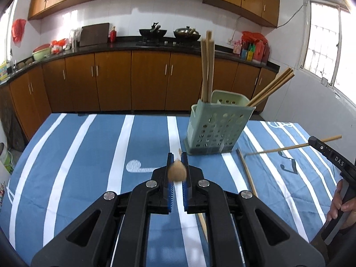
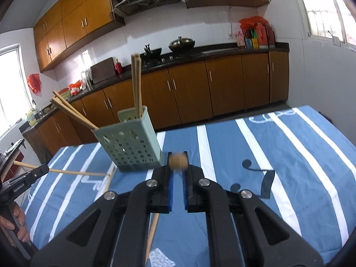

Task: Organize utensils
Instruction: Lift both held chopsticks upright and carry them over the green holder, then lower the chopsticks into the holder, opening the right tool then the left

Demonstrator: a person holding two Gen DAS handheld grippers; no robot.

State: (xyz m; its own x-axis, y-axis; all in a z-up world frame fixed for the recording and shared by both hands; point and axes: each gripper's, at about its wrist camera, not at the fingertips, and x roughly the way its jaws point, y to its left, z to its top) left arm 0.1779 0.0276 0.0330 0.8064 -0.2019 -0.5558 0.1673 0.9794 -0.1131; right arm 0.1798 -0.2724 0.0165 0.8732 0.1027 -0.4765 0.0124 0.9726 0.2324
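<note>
A pale green perforated utensil holder (image 1: 218, 129) (image 2: 131, 146) stands on the blue striped tablecloth (image 1: 89, 155). It holds upright chopsticks (image 1: 207, 66) and leaning chopsticks (image 1: 273, 86). My left gripper (image 1: 177, 158) (image 2: 45, 168) is shut on a wooden chopstick (image 1: 176, 173), which shows end-on in its own view and as a long stick (image 2: 75, 173) in the right wrist view. My right gripper (image 2: 178, 155) (image 1: 312, 141) is shut on another chopstick (image 2: 178, 160) (image 1: 278, 149). Both held sticks hover above the cloth near the holder. One loose chopstick (image 1: 247, 173) (image 2: 153, 229) lies on the cloth.
Brown kitchen cabinets and a black counter (image 1: 133, 44) with woks (image 1: 187, 33) run behind the table. A window (image 1: 322, 35) is at the right. A hand (image 1: 340, 202) grips the right gripper's handle. The cloth left of the holder is bare.
</note>
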